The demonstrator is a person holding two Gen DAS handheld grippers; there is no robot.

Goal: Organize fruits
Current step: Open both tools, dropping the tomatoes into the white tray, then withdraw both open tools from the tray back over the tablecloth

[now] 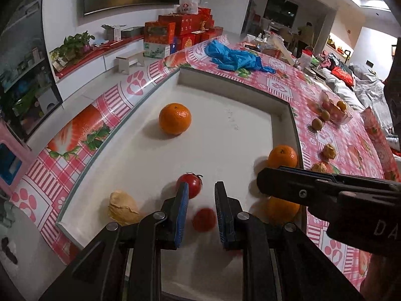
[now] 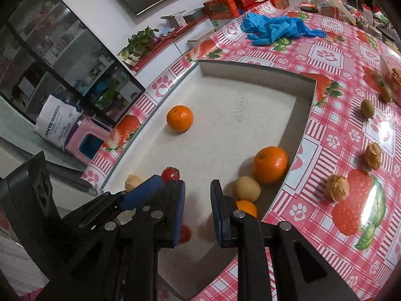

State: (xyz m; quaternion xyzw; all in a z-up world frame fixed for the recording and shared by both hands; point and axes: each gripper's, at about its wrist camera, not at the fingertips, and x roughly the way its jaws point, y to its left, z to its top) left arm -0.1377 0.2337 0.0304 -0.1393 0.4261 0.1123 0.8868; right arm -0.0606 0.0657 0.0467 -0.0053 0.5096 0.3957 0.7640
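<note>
Just beyond the empty, clenched left hand-held gripper [image 1: 200, 190], a red tomato [image 1: 191, 184].

Both grippers tilt steeply downward, side by side. The left gripper [image 1: 200, 198] sits at its narrowest, nothing between the blue pads. The right gripper [image 2: 198, 195] is likewise closed and empty, just beside it.
</note>
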